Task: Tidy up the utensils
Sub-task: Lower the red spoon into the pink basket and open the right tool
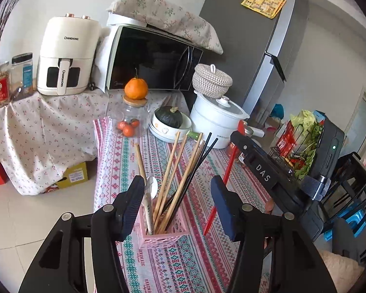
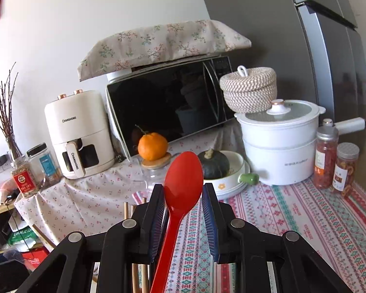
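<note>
Your left gripper (image 1: 178,195) sits nearest the lens in the left wrist view, its two fingers spread wide with nothing between the pads. Just beyond them, on the patterned tablecloth (image 1: 202,256), stands the pink utensil holder (image 1: 162,236), which lines up in the gap between your fingers but is not touched by either. It holds a bundle of wooden chopsticks (image 1: 173,171), a pair of black chopsticks (image 1: 197,163) and a pale spoon (image 1: 150,195), all leaning out of the top.

To the right of the holder, your right gripper (image 2: 183,195) is clamped on a red spoon (image 2: 183,183). The right wrist view shows the handle passing between the two pads, with the bowl rising above the fingertips. In the left wrist view the red handle (image 1: 222,183) slants down toward the cloth, its tip just right of the holder; whether it touches the cloth cannot be told.

Farther along the table you have a glass jar (image 1: 131,119) with small oranges inside and a larger orange (image 1: 136,88) on its lid, a bowl holding a dark green squash (image 1: 168,116), and a white pot (image 1: 214,119) with a woven basket (image 1: 211,80) behind it. At the far left stand a cream air fryer (image 1: 68,56) and a microwave (image 1: 151,58) under a floral cover.
</note>
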A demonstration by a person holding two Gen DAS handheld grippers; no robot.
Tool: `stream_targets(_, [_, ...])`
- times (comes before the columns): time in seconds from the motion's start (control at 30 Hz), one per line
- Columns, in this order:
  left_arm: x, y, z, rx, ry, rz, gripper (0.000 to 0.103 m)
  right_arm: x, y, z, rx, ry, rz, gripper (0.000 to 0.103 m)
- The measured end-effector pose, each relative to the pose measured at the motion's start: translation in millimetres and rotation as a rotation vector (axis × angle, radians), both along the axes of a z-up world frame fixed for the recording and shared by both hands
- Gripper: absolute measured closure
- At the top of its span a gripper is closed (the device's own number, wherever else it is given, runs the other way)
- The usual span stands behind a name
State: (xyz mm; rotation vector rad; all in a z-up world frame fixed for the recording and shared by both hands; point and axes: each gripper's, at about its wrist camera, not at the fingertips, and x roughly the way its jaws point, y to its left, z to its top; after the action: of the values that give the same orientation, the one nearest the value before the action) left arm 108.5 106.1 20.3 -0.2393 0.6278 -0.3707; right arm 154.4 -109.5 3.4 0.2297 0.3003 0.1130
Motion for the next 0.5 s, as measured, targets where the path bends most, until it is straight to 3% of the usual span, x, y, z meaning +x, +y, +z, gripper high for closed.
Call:
stream_targets(0.17, [-6.3,18.2,12.3,-0.049,-0.035,0.049,0.04,-1.4,18.8,-2.1,-0.02,-0.068,-0.08,0.075])
stream_targets(0.3, [-7.4,29.1,13.2,-0.024,-0.052,0.108,0.04,-5.8,39.0,-13.3,-0.066,-0.112,-0.133,0.075])
stream_targets(0.5, [-5.6,44.9,11.9,0.005,-0.062,0.189,0.04,-2.8,53.6,-39.5,-0.091,-0.078,-0.124,0.074])
